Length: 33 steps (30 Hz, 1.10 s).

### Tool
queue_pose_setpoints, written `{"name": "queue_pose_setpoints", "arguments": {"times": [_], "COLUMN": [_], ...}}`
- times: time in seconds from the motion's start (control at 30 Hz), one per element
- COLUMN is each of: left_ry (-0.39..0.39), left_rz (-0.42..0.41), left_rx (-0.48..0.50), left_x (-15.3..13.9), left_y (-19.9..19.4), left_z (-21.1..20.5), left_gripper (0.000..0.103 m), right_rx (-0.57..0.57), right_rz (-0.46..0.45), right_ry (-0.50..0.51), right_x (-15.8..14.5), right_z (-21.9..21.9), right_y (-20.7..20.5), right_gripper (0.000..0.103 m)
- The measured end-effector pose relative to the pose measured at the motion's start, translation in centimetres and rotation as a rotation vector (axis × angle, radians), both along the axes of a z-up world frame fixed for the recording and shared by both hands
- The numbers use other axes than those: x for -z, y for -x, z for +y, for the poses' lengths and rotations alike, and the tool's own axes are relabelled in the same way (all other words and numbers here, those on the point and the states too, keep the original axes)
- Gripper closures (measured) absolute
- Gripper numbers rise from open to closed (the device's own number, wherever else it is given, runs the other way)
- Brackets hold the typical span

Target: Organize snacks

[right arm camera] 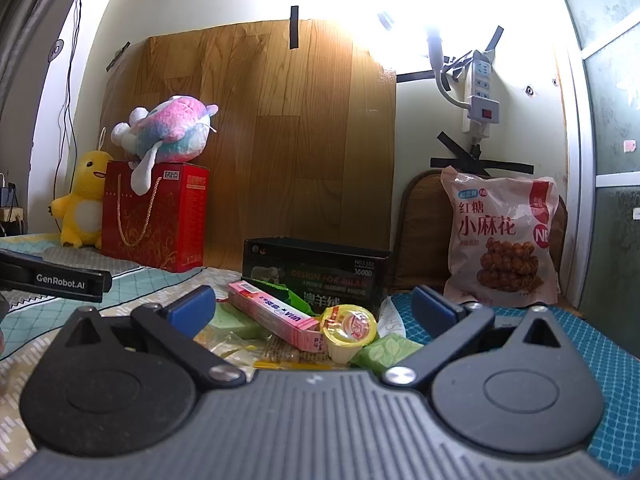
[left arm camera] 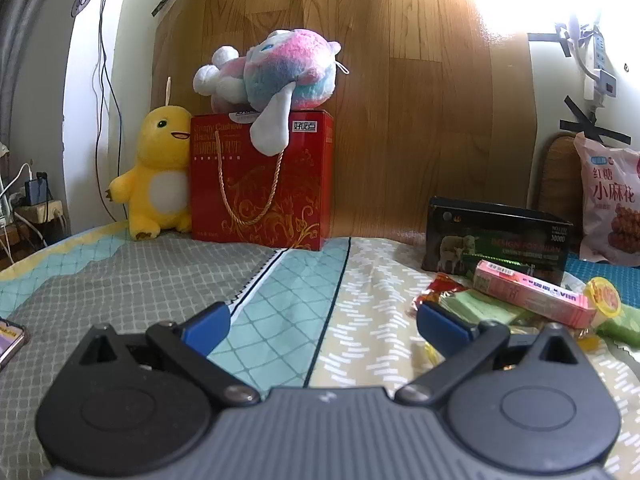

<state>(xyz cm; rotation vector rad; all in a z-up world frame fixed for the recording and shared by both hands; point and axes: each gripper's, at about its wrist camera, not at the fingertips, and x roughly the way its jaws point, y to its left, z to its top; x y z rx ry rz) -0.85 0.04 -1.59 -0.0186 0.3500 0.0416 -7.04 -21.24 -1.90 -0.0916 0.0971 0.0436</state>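
**Two grippers hovering with fingers spread over a heap of snacks**

Two grippers are hanging low over a patterned bedspread [left arm camera: 280, 280], each with its blue-tipped fingers spread wide and gripping nothing. The left gripper [left arm camera: 323, 320] is pointing at bare cloth, with the snack heap lying just off its right finger. The right gripper [right arm camera: 312, 306] is facing the heap directly, so that the snacks are showing in the gap between its fingers; the left gripper's black body is poking into that view from the left edge.

Closest to the right gripper, a small jelly cup [right arm camera: 349, 330] with a yellow lid is sitting tilted on the pile, touching the end of a long pink box [right arm camera: 272, 314], which is lying slantwise across the heap. Green wrapped packets [right arm camera: 386, 354] are lying under and beside these two, and yellowish wrappers are showing beneath, too crumpled to tell apart. In the left wrist view a red wrapper [left arm camera: 440, 286] is peeking out at the heap's near-left side.

Just behind the heap, an open black box [right arm camera: 316, 268] with green printing is standing on the bedspread. To its right and further back, a large pink snack bag [right arm camera: 500, 236] is leaning upright against a woven chair back.

Well apart to the left, a red gift box [left arm camera: 262, 184] with a gold cord handle is standing against a wood-patterned panel [left arm camera: 380, 100]. A yellow plush toy [left arm camera: 160, 172] is sitting beside it, touching its side, and a pink and blue plush toy [left arm camera: 276, 68] is lying on top.
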Motion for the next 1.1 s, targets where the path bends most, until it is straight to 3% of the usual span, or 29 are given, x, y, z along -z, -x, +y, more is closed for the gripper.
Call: {"name": "queue_pose_setpoints", "arguments": {"times": [1.1], "left_ry": [0.065], "left_rz": [0.051], "left_rx": [-0.030], "left_x": [0.1], "left_y": [-0.7], "left_z": [1.3], "left_gripper": [0.000], "right_rx": [-0.008], "right_rz": [0.017], "right_ry": [-0.020], "right_x": [0.1], "right_z": [-0.3], "right_y": [-0.2], "right_gripper": [0.000]}}
